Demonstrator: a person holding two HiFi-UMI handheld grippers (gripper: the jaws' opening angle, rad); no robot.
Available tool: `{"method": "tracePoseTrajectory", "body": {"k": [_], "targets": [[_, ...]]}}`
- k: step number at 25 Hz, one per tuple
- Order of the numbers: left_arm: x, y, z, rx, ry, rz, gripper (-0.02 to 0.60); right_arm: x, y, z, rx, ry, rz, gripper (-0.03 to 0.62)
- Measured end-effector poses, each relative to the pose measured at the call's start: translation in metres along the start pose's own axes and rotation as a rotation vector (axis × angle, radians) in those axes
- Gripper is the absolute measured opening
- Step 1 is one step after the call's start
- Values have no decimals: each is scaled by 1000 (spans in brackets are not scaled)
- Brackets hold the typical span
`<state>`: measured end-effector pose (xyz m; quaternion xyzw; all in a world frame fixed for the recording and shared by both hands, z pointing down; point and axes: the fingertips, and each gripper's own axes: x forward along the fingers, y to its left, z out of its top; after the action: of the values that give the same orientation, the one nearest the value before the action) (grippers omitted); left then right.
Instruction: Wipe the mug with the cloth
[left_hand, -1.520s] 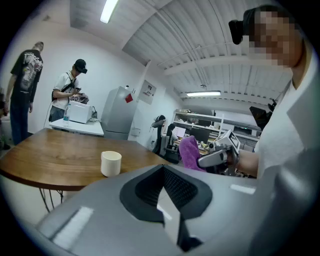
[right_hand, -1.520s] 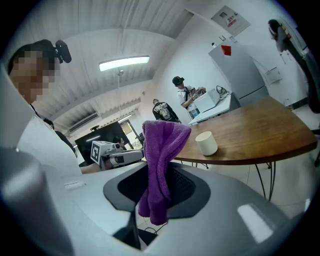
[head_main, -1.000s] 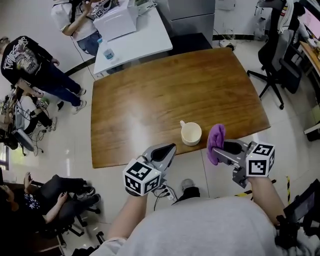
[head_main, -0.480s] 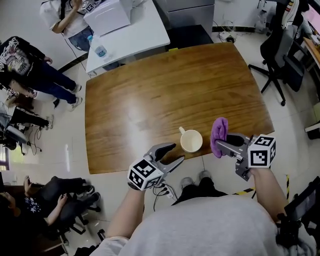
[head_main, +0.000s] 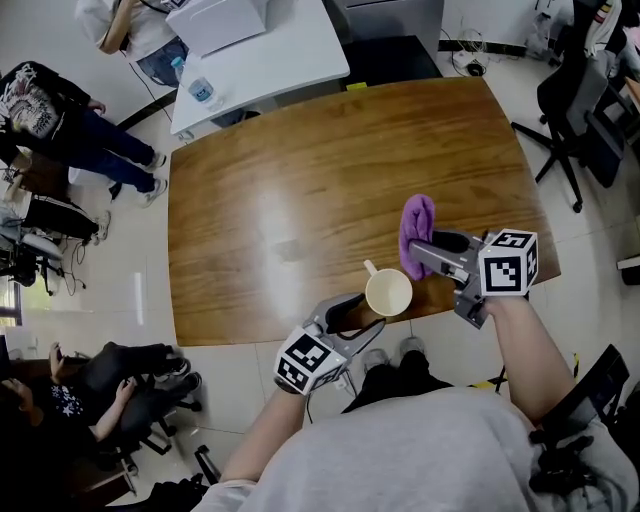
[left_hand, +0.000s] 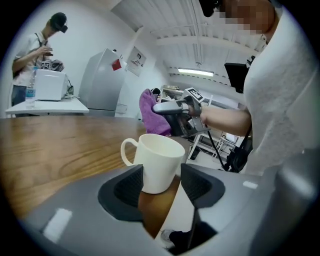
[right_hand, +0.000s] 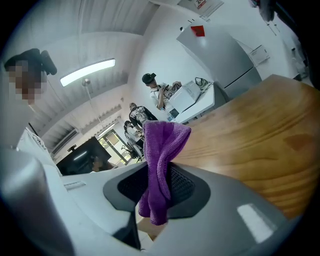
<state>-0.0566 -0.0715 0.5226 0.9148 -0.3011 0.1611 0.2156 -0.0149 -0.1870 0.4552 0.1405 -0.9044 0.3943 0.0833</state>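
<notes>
A cream mug (head_main: 388, 293) stands upright near the front edge of the wooden table (head_main: 300, 170), handle to the left. My left gripper (head_main: 348, 316) is open, and its jaws have just been opening. The mug's (left_hand: 159, 162) lower part stands between them; the right pad is clear of it. My right gripper (head_main: 422, 250) is shut on a purple cloth (head_main: 416, 232) and hovers just right of and beyond the mug. In the right gripper view the cloth (right_hand: 160, 165) hangs folded between the pads. The left gripper view shows the cloth (left_hand: 149, 111) behind the mug.
A white table (head_main: 290, 70) with a water bottle (head_main: 203, 93) and a white box (head_main: 225, 18) stands at the back left. People (head_main: 50, 100) stand at the left and one sits at the lower left (head_main: 120, 390). An office chair (head_main: 585, 95) is at the right.
My left gripper went from shut to open and came forward and down around the mug. My right gripper carried the cloth forward over the table, beside the mug.
</notes>
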Motion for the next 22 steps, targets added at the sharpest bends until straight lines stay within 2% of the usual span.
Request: {"method": "tracePoseTrajectory", "body": {"k": [6, 13, 16, 22], "targets": [[4, 3, 0, 6, 1, 7, 221, 26, -5, 2, 38, 22, 56, 110], [6, 8, -1, 14, -1, 7, 218, 49, -19, -21, 108, 98, 75, 109], [6, 6, 1, 16, 3, 4, 218, 54, -23, -36, 108, 157, 59, 109], [6, 4, 0, 14, 12, 4, 219, 59, -44, -62, 95, 274, -39, 109]]}}
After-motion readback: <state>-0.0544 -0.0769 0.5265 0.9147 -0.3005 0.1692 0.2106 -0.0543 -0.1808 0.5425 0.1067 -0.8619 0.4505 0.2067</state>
